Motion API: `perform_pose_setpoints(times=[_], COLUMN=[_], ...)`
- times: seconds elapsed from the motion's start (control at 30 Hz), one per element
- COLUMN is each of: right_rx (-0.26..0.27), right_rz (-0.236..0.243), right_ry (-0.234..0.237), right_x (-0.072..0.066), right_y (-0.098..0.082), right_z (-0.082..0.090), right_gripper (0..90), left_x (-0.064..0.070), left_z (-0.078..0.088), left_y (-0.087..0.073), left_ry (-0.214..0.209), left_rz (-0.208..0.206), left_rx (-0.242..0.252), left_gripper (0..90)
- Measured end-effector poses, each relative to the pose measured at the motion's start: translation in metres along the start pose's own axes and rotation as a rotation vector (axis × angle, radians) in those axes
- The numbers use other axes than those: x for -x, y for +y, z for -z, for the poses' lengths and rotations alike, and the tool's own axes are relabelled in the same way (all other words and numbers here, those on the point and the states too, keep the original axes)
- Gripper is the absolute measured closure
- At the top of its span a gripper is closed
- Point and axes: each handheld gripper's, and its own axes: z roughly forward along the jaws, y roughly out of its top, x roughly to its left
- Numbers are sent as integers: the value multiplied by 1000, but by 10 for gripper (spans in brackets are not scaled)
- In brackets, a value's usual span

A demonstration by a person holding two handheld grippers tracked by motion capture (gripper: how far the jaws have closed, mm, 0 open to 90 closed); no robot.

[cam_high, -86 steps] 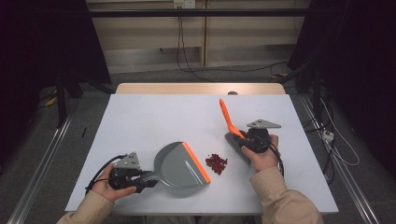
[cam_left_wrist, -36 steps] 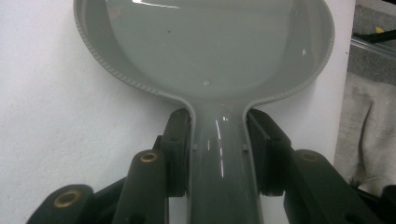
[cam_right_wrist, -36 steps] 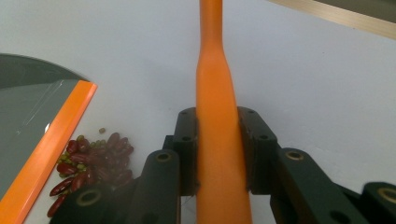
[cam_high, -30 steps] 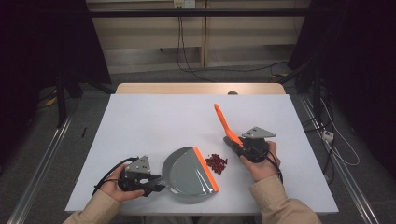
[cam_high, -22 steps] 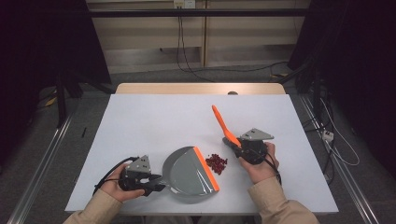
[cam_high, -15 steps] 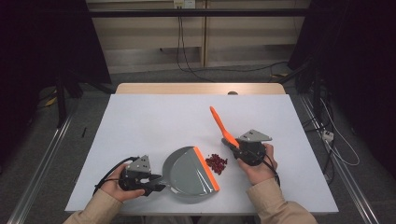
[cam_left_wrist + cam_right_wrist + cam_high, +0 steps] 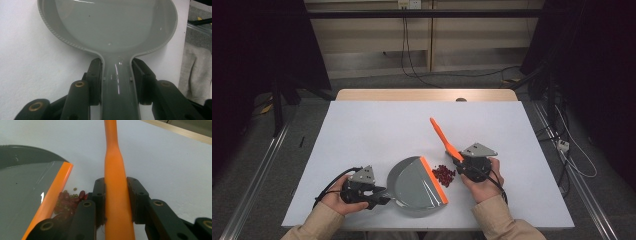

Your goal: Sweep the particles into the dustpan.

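A grey dustpan [image 7: 414, 182] with an orange lip [image 7: 433, 179] lies flat near the table's front edge. My left gripper [image 7: 381, 196] is shut on its handle. In the left gripper view the pads clamp the grey handle [image 7: 116, 85] from both sides, and the pan's bowl [image 7: 112, 25] is bare. A small pile of red and green beans [image 7: 443, 174] lies against the lip. My right gripper [image 7: 464, 167] is shut on an orange brush handle [image 7: 443, 137] that slants up and away to the left. In the right gripper view, the beans [image 7: 67, 201] lie left of the jaws. The brush head is hidden under the gripper.
The white table top [image 7: 377, 130] is bare beyond the tools, with a wooden strip [image 7: 427, 95] along its far edge. Cables [image 7: 412, 55] and metal rails [image 7: 257, 175] run on the floor around the table. Both sleeved forearms enter from the bottom.
Since the earliest frame the dustpan has slid right and turned its lip up to the beans. Over the last second the right gripper has edged left toward the beans, and the orange handle's tip has swung left.
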Motion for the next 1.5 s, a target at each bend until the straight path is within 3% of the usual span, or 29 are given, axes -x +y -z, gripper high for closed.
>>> perform_pose_setpoints(times=[0.87, 0.93, 1.13, 1.37, 1.5], right_rx=[42, 43, 42, -11, -102], right_rz=[-65, -66, -55, -35, 11], right_ry=[58, 66, 50, 52, 24], right_x=[-36, -38, -37, -28, -23], right_y=[0, 0, 1, 10, 18], right_z=[-2, -3, -2, -1, -4], right_gripper=[697, 696, 698, 698, 689], left_x=[1, 2, 3, 3, 2], left_z=[-2, -2, -3, -3, -4], left_y=[4, 5, 5, 5, 4], left_ry=[-7, 8, -6, 7, -11], left_rz=[8, -3, -2, 7, 11], left_rx=[-13, -33, -20, -16, -2], left_gripper=[628, 628, 628, 627, 627])
